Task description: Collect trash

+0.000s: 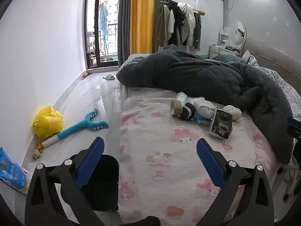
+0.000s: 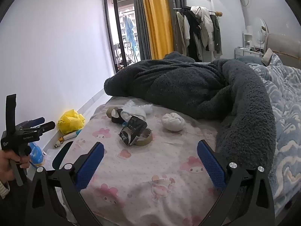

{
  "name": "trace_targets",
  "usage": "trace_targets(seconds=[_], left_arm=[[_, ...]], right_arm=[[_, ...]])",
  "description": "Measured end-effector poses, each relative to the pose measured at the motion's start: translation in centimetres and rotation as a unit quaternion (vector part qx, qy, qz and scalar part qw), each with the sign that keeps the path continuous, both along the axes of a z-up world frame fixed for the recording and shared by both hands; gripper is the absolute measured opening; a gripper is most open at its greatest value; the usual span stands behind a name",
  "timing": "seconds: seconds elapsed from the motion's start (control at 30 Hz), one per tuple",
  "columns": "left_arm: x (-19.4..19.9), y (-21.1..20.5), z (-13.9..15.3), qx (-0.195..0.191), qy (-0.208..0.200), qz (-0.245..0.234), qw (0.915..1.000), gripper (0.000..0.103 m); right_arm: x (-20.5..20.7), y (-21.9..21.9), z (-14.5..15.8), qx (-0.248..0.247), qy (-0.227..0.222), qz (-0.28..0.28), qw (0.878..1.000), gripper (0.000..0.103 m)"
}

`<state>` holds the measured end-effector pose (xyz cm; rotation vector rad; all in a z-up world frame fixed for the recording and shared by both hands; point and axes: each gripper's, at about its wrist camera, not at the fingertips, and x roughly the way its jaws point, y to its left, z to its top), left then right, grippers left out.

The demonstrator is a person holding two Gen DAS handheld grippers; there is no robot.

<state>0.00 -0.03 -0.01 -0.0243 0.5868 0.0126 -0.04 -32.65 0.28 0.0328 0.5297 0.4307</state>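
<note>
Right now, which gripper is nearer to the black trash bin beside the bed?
Left. The left gripper hovers open with the black trash bin just beneath its left finger; the right gripper hangs open over the bedsheet, farther away.

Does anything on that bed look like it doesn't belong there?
Yes. A litter pile sits on the pink sheet: a crumpled black packet, cardboard tape rolls, clear plastic wrap and a balled white cloth. Rubbish belongs in the black bin beside the bed.

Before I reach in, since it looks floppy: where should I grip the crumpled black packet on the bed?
Take the black packet by its raised upper end, from above and the near side. It leans on the tape roll, so the top sticks up free, and both grippers are open and empty.
</note>
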Motion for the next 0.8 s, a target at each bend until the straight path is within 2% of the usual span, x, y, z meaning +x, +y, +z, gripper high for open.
trace_targets(seconds=[0.2,0.37,0.7,0.8], left_arm=[[0.1,-1.0,0.1,0.011,-0.001,-0.007,0.9999,0.1],[-0.2,-0.4,0.0,-0.007,-0.007,-0.008,0.9999,0.1],[-0.6,-1.5,-0.4,0.012,-0.011,-0.007,0.9998,0.1],[-0.5,-1.4,-0.4,0.004,-0.015,-0.004,0.9999,0.1]], right_arm=[[-0.7,-0.2,0.1,-0.003,-0.01,0.0,1.0,0.1],[0.0,0.1,0.1,0.0,-0.001,-0.001,1.0,0.1],[0.2,0.2,0.3,0.016,0.005,0.002,1.0,0.1],[0.3,0.4,0.5,0.012,0.005,0.002,1.0,0.1]])
